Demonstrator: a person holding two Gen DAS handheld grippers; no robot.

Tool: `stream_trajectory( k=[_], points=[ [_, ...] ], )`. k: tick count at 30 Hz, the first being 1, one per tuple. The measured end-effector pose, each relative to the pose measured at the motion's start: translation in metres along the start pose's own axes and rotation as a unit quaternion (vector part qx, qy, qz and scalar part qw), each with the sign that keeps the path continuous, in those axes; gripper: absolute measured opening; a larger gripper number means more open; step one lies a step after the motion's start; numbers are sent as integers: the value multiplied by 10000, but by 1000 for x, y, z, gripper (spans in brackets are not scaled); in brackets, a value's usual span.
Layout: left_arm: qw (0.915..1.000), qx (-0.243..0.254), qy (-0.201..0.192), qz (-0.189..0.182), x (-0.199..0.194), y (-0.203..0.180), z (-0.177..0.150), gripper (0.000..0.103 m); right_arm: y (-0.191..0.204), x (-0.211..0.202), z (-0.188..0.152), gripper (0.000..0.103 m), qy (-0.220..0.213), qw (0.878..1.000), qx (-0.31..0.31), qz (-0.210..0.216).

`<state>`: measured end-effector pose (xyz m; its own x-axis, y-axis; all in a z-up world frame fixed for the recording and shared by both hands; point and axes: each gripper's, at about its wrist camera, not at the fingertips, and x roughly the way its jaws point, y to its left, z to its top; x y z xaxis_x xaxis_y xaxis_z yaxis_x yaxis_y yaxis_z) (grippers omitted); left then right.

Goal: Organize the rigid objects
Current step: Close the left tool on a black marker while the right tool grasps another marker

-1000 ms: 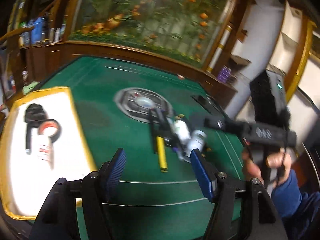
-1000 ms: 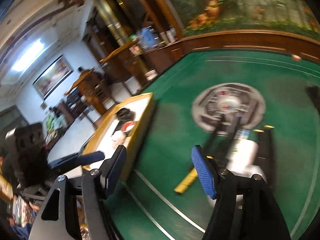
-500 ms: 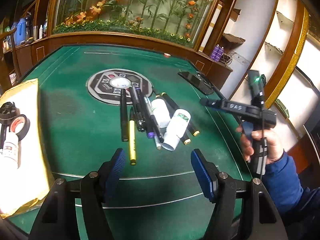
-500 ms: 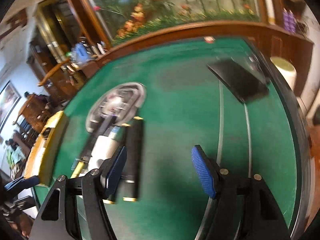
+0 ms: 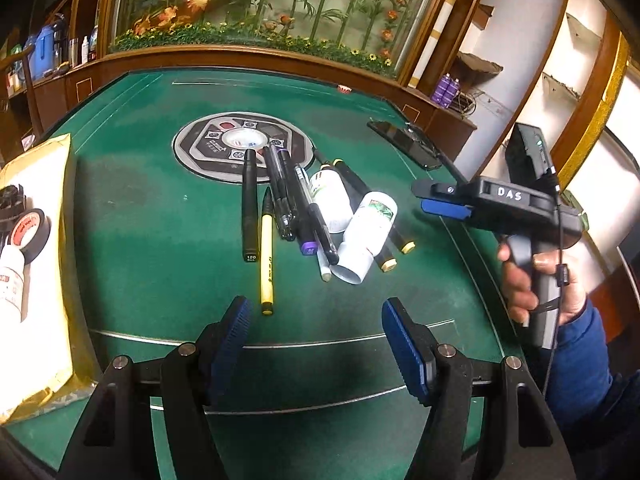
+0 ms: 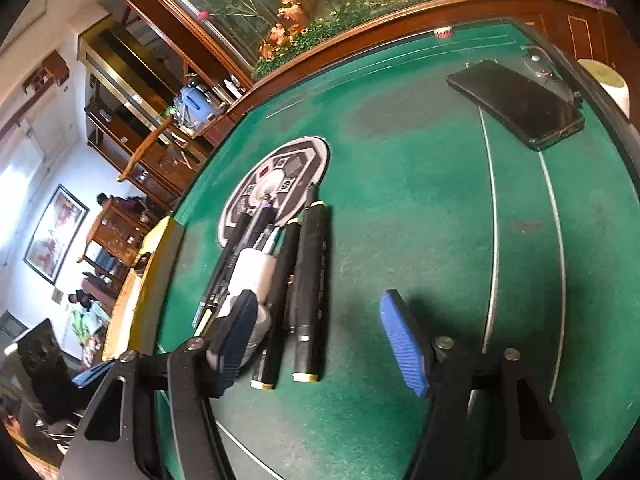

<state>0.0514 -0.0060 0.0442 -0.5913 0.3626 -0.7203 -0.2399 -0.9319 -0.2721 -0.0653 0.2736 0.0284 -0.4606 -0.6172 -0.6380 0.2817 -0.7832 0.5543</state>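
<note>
A heap of pens, markers and two white bottles (image 5: 368, 232) lies on the green table (image 5: 152, 240). A yellow pen (image 5: 266, 264) and a black marker (image 5: 250, 208) are on its left side. My left gripper (image 5: 316, 320) hovers open just short of the heap, with nothing between its fingers. My right gripper (image 6: 316, 328) is low at the heap's right side and its jaws are closing. Two black markers with yellow ends (image 6: 308, 280) lie between the fingers, and no pad presses on them. A hand in a blue sleeve (image 5: 536, 280) holds that gripper (image 5: 444, 204).
A yellow padded envelope (image 5: 44, 320) at the left edge carries a tape roll (image 5: 30, 232) and a small white bottle (image 5: 10, 280). A round control panel (image 5: 212, 144) sits mid-table. A black phone (image 6: 516, 104) lies at the far right. Wooden rails border the table.
The right gripper swung round to the heap's right side, dropped low, and its jaws narrowed with the two black markers between them. The left gripper came closer to the heap.
</note>
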Motion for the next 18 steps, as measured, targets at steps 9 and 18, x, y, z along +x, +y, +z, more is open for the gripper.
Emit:
stream_trajectory(
  k=[9, 18],
  points=[
    [9989, -308, -45, 340, 29, 15, 40, 50, 3, -1, -3, 59, 9, 9992, 202, 336],
    [9938, -616, 380, 840, 90, 46, 84, 29, 11, -6, -4, 59, -39, 9990, 122, 421]
  ],
)
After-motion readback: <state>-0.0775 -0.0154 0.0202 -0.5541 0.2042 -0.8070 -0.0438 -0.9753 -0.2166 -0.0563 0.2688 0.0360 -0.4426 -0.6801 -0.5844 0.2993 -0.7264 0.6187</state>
